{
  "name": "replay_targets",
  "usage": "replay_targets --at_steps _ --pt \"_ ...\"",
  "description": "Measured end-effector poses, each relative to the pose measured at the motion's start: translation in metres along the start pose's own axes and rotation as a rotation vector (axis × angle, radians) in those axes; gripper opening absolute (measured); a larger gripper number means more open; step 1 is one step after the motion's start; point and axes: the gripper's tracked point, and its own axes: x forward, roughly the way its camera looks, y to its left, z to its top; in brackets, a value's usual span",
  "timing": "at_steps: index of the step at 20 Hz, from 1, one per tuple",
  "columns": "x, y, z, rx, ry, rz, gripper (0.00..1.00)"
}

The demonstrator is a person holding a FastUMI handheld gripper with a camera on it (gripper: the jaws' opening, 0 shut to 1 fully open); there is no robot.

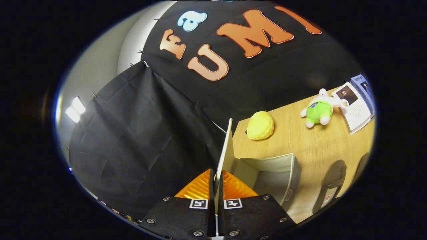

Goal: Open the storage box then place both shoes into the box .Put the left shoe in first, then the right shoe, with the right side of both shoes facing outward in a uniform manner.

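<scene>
My gripper (216, 181) is shut on the lid (225, 151) of the storage box, both fingers pressing its thin edge between them. The lid stands raised, seen edge-on and rising beyond the fingers. To its right the grey fabric box (278, 173) lies open with a bare inside. Two dark shoes rest on the wooden table (300, 143) right of the box: one (332, 185) close by, the other (362, 165) at the far side, partly cut off.
A yellow plush ball (260, 125) sits on the table beyond the box. Farther right lie a green and white plush toy (319, 111) and some books (357, 105). The black cloth wall hangs behind and to the left.
</scene>
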Motion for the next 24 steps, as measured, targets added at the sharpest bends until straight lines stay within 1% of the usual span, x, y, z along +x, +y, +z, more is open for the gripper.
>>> replay_targets --at_steps 5,8,9,12,16,17,18,19,20,21,22,24 --pt "0.031 0.046 0.002 -0.040 0.011 0.015 0.03" --pt "0.057 0.076 -0.004 -0.062 0.031 0.047 0.05" --pt "0.067 0.085 -0.007 -0.071 0.035 0.058 0.08" --pt "0.091 0.102 -0.017 -0.081 0.059 0.076 0.11" --pt "0.116 0.114 -0.026 -0.135 0.070 0.061 0.20" --pt "0.116 0.113 -0.021 -0.156 0.058 0.047 0.33" --pt "0.116 0.110 -0.019 -0.167 0.050 0.037 0.42" --pt "0.116 0.109 -0.018 -0.168 0.050 0.033 0.63" --pt "0.117 0.106 -0.017 -0.163 0.048 0.025 0.74" --pt "0.116 0.102 -0.013 -0.169 0.040 0.004 0.95" --pt "0.108 0.096 -0.009 -0.180 0.025 -0.024 0.98" --pt "0.097 0.080 0.002 -0.203 -0.017 -0.075 0.98"
